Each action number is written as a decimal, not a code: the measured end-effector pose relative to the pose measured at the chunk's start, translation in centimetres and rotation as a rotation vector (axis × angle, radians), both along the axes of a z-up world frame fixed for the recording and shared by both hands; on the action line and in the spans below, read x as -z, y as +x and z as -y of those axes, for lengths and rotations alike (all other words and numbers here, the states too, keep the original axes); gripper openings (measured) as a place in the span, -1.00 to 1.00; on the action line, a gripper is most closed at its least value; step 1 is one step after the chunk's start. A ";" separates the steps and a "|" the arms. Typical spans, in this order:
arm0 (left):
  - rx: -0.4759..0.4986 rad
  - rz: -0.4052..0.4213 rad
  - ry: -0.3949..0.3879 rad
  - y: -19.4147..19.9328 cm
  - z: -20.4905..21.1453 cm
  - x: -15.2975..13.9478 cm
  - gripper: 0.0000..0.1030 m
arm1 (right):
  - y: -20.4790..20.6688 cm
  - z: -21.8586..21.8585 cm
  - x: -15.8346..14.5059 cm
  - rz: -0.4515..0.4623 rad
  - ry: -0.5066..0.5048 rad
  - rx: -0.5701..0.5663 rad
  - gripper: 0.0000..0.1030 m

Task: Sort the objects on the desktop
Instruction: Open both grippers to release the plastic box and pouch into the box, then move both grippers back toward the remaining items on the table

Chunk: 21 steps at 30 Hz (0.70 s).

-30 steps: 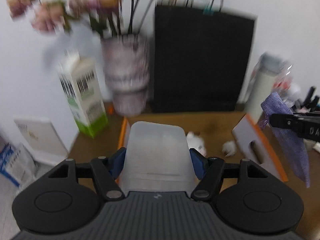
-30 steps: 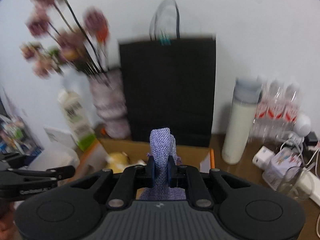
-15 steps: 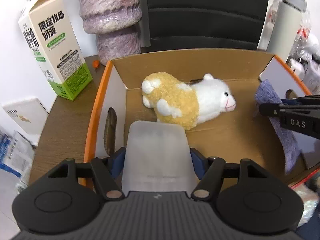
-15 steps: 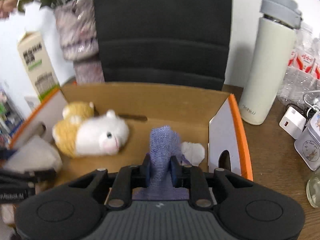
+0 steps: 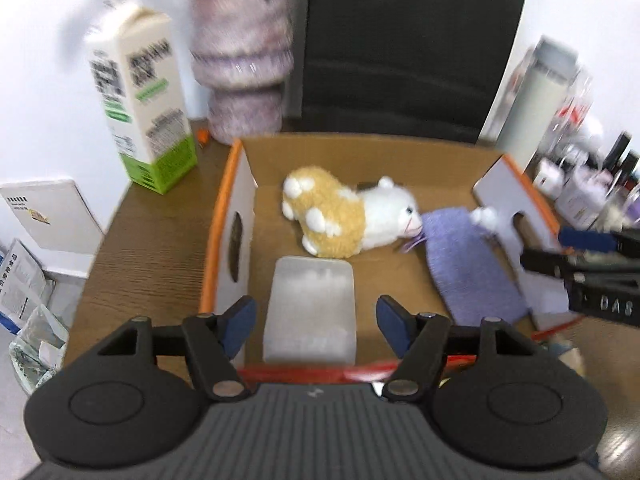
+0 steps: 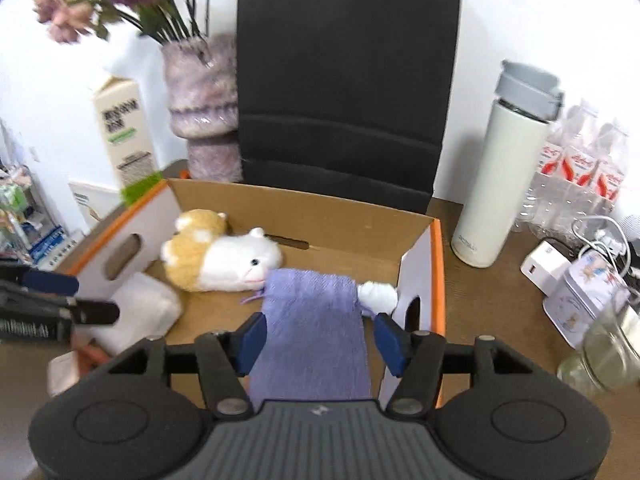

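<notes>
Nearest me, my left tool [image 5: 312,316] stands wide, its blue pads clear of the frosted white pack [image 5: 310,308] lying flat between them on the floor of the cardboard box [image 5: 224,216]. My right tool [image 6: 316,336] has just been opening; its jaws now stand apart on both sides of the purple cloth pouch [image 6: 316,320], which rests in the box beside the plush sheep [image 6: 224,260]. A small white wad [image 6: 378,294] touches the pouch's far corner.

I judge both items are released, so the step is a clean withdrawal: lift each tool straight up and back, jaws held wide, so neither pad drags fabric or pack.

The orange-edged box walls stand close on each side. Beyond, the milk carton [image 5: 140,108], vase [image 6: 204,108], black bag [image 6: 344,80] and thermos [image 6: 504,176] crowd the bench [image 5: 152,240], leaving free room mainly upward.
</notes>
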<state>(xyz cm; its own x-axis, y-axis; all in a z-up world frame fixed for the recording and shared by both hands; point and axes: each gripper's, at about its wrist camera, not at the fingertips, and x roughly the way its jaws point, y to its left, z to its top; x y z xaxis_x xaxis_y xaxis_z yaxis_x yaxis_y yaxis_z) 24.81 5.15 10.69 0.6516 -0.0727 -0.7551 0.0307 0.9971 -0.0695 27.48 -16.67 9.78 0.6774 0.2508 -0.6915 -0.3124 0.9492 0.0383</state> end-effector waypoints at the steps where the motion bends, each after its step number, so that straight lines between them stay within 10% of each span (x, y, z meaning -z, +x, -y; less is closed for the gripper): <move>1: -0.002 0.028 -0.008 -1.1 -0.4 -0.3 0.44 | -1.3 0.5 -0.3 0.008 0.018 -0.006 0.18; 13: 0.010 0.171 0.020 -17.3 -0.2 4.6 0.50 | -16.6 1.4 2.2 0.143 0.107 -0.094 0.20; 21: -0.005 0.208 0.037 -25.6 0.1 7.3 0.53 | -25.9 1.2 6.2 0.220 -0.009 -0.076 0.20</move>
<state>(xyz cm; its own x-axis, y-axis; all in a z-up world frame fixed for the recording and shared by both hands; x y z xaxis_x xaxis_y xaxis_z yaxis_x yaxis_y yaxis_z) -0.82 5.03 3.36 0.7939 -0.0438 -0.6065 0.0355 0.9990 -0.0256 1.54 -17.85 3.54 0.7914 0.3011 -0.5320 -0.3826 0.9227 -0.0469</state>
